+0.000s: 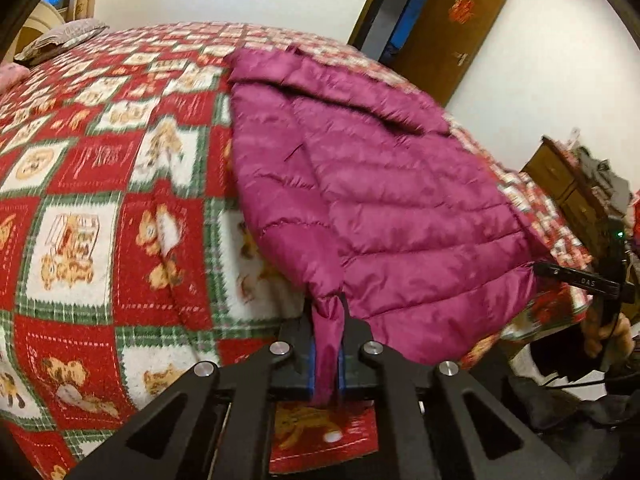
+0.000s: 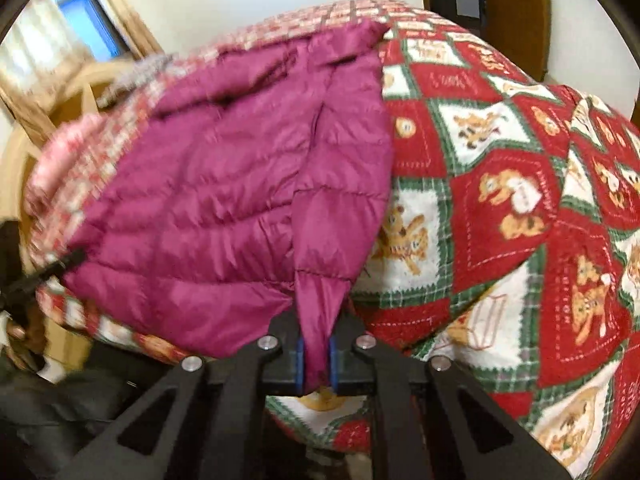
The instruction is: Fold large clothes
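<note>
Item: magenta quilted puffer jacket [image 1: 384, 184], lying flat on bed w/ red/green bear-print blanket [image 1: 100, 184]. Collar end far, hem end near, at the near bed edge.

Left gripper [image 1: 328, 354]: jaws nearly closed, clamped on near-left hem corner; fabric bunched between the blue pads [image 1: 313, 364], a tail hanging below them.

Right gripper [image 2: 316, 358]: jaws nearly closed, clamped on near-right hem corner in the same way; fabric pinched between blue pads [image 2: 300, 364]. In the left wrist view this unit shows at the jacket's right edge, w/ the person's hand on its handle.

Step in hand (judged): both hem corners secured, ready to lift and carry toward the collar for a half fold.

Risks:
- Slip: shell fabric looks slick, and each grip holds only a narrow bunch. Fast pull may strip a corner out.
- Skew: unequal lift or travel btwn L and R gives a crooked fold line.
- Drag: low lift may pull the whole jacket along or ruck the blanket.
- Air: padding looks puffy; fold may spring back unless pressed.
- Both views blurred, so exact bite depth cannot be told.
</note>
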A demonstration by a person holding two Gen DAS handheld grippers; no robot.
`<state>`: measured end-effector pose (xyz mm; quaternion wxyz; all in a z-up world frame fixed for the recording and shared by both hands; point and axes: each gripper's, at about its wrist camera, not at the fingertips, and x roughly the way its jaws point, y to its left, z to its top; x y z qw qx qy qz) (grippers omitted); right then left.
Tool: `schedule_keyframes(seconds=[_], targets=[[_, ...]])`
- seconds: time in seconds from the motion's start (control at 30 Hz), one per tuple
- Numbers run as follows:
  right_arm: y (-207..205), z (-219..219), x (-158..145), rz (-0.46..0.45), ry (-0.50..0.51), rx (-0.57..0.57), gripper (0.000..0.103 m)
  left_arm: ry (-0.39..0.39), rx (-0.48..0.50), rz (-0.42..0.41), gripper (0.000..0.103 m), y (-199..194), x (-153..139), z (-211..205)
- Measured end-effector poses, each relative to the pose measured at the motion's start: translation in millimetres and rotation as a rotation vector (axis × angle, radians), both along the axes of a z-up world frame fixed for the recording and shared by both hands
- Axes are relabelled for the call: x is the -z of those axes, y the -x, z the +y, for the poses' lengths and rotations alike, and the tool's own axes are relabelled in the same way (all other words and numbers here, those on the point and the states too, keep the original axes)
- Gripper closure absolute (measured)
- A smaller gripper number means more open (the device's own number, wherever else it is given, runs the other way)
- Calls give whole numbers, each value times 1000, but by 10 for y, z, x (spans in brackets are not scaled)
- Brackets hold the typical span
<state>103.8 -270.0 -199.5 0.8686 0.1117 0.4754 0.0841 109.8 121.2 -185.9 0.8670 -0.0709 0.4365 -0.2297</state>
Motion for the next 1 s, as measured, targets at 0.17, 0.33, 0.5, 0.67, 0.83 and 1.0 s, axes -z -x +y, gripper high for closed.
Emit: schedule_keyframes(seconds=[0.17, 0.33, 0.5, 0.67, 0.83, 1.0], targets=[[157, -49, -163, -66, -86, 18, 92, 95, 17, -62, 97, 63, -279, 47], [124, -1, -345, -119, -128, 23, 93, 129, 36, -125, 98, 162, -492, 92], [345, -58, -528, -152, -162, 33, 94, 217, 62, -139, 98, 289, -609, 169], [586, -220, -702, -187, -208, 82, 94, 277, 112, -181, 97, 456, -858, 210], [613, -367, -1003, -262, -261, 105, 94, 253, 143, -264, 97, 462, -1275, 212], [97, -501, -1342, -347, -302, 108, 94, 232, 95, -297, 97, -94, -1556, 156]])
